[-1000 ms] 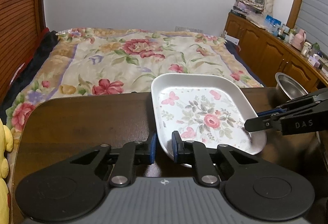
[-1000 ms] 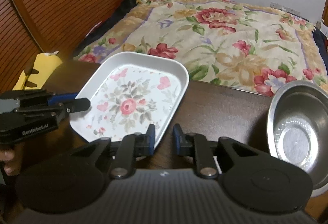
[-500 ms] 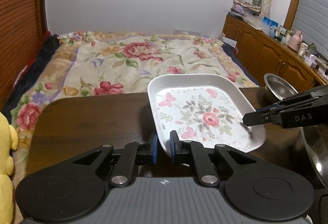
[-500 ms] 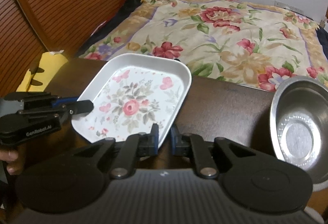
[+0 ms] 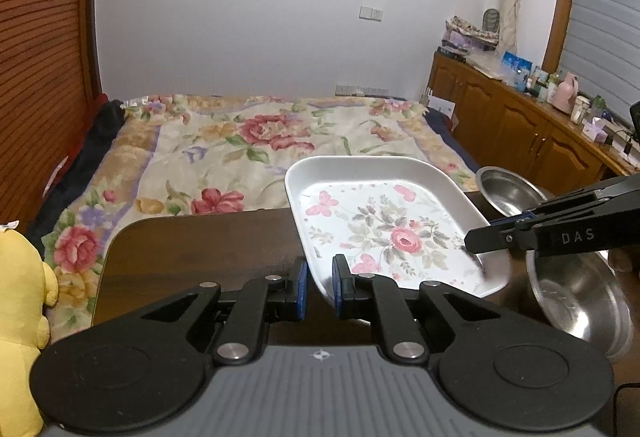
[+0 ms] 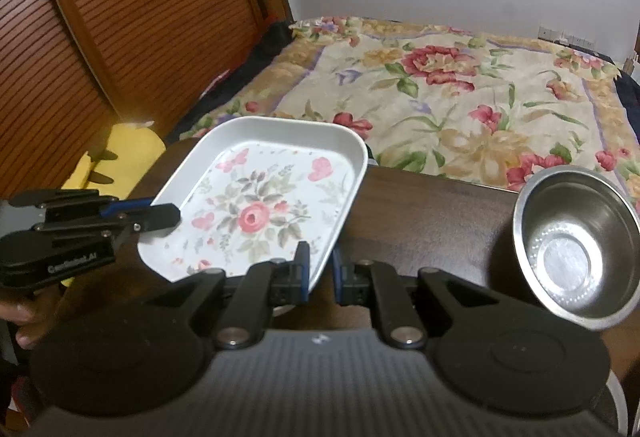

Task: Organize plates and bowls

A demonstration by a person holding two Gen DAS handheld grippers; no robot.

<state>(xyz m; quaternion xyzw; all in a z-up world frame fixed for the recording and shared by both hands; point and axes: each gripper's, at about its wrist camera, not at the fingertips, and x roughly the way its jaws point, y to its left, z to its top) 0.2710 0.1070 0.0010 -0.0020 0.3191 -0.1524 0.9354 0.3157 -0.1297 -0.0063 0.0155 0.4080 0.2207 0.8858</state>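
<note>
A white rectangular plate with a rose and butterfly print hangs tilted a little above the dark wooden table. My left gripper is shut on its near left rim. My right gripper is shut on the opposite rim of the plate. Each wrist view shows the other gripper clamped at the far side: the right gripper and the left gripper. A steel bowl stands on the table to the right of the plate.
The left wrist view shows two steel bowls, a small far one and a larger near one. A yellow plush toy sits off the table's left edge. Behind the table lies a flowered bed, and wooden cabinets line the right wall.
The right gripper's jaws closed onto the plate's rim. Both grippers then rose, and the plate came up off the table with them.
</note>
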